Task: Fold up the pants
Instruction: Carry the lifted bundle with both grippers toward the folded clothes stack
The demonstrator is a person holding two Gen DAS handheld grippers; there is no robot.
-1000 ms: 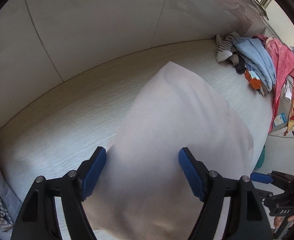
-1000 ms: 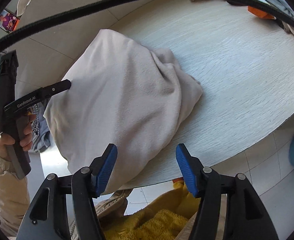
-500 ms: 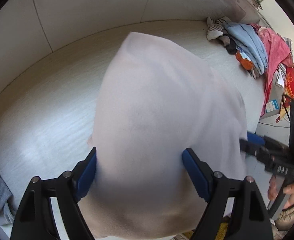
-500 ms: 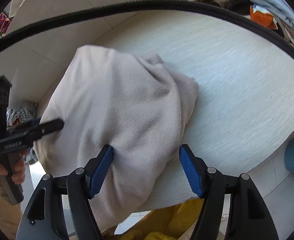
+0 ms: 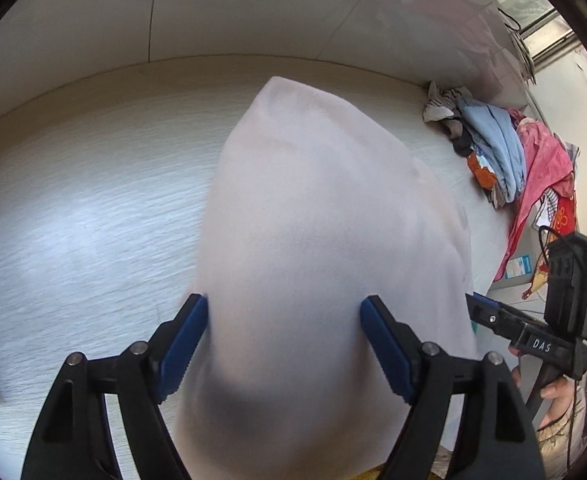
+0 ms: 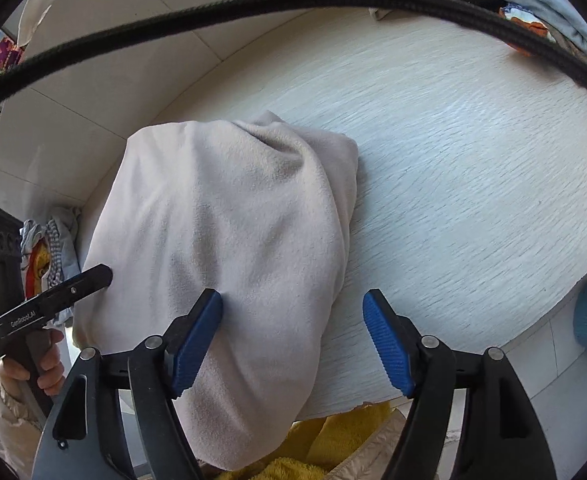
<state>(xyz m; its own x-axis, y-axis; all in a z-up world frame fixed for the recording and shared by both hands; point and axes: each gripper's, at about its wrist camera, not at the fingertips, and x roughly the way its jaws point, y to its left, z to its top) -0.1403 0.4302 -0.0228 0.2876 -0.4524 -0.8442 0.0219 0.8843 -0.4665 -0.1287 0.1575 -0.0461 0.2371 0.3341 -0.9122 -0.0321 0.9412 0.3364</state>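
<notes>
Pants point(image 6: 229, 248) lay bunched on the worktop point(image 6: 473, 184); right hand-held gripper point(image 6: 293, 332) was opening, left hand-held gripper point(image 5: 283, 340) spread, neither pinching cloth, so regrip an edge low and flatten.

The right gripper point(image 5: 481, 312) reads "DAS"; the left gripper point(image 6: 101, 276) reads "GenRobot.AI"

The pants point(image 6: 229, 264) hang over the worktop's point(image 6: 473, 184) near edge, their lower end cut off. They hide the left tool's point(image 5: 283, 346) far tip.

Pale beige fleece pants point(image 6: 229, 240) lie bunched on the white table point(image 6: 473, 184); near end overhangs its front edge.
</notes>
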